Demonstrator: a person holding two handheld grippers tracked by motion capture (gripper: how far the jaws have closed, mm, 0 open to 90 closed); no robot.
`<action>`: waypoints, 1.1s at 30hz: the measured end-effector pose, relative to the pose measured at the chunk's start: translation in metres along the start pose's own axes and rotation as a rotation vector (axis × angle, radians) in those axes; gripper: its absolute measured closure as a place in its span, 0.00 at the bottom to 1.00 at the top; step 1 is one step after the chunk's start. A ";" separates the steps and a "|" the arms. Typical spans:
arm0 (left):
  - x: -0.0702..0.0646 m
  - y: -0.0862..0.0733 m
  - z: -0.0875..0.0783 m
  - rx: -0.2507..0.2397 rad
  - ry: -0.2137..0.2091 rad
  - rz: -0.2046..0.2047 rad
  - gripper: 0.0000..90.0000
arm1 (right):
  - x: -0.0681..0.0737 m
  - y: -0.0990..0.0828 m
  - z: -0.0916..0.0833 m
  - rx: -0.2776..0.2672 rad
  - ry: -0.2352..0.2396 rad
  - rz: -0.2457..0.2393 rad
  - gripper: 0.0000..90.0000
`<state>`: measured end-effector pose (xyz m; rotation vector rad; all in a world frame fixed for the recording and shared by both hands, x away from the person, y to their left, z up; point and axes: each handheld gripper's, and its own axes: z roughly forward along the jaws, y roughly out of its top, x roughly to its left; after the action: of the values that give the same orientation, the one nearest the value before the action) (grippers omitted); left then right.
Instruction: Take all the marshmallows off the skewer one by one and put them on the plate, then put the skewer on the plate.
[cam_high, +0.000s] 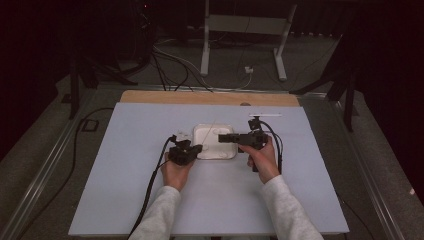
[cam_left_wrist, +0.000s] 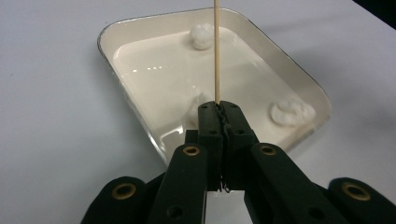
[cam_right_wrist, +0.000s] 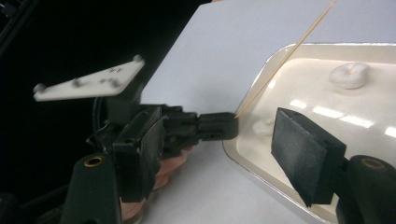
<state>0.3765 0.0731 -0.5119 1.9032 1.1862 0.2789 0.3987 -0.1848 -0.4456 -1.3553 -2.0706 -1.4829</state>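
While the high view catches the whole pale grey table top, the small stuff gets lost in it — the thin wooden skewer can barely be made out there. It is seen properly in the left gripper view, clamped upright between the closed jaws of the left gripper and rising over the shallow white rectangular tray. Three white fluffy balls are shown lying in that tray, well apart. From the right gripper view, the skewer is seen slanting across the tray's near rim, and the right gripper is held with its jaws spread — nothing is pinched between them, one pad hanging over the tray.
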 end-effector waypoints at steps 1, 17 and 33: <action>0.000 0.001 0.003 0.010 0.009 -0.004 0.99 | 0.001 -0.001 -0.002 -0.003 -0.001 -0.002 0.37; 0.007 0.006 -0.036 -0.117 -0.037 -0.034 0.23 | 0.001 -0.018 -0.045 -0.087 -0.071 -0.061 0.33; 0.027 -0.026 -0.144 -0.341 -0.012 0.091 0.03 | -0.009 -0.051 -0.084 -0.186 -0.166 -0.134 0.25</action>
<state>0.2916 0.1787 -0.4498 1.6578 0.9753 0.4856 0.3383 -0.2627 -0.4445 -1.4785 -2.2103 -1.7087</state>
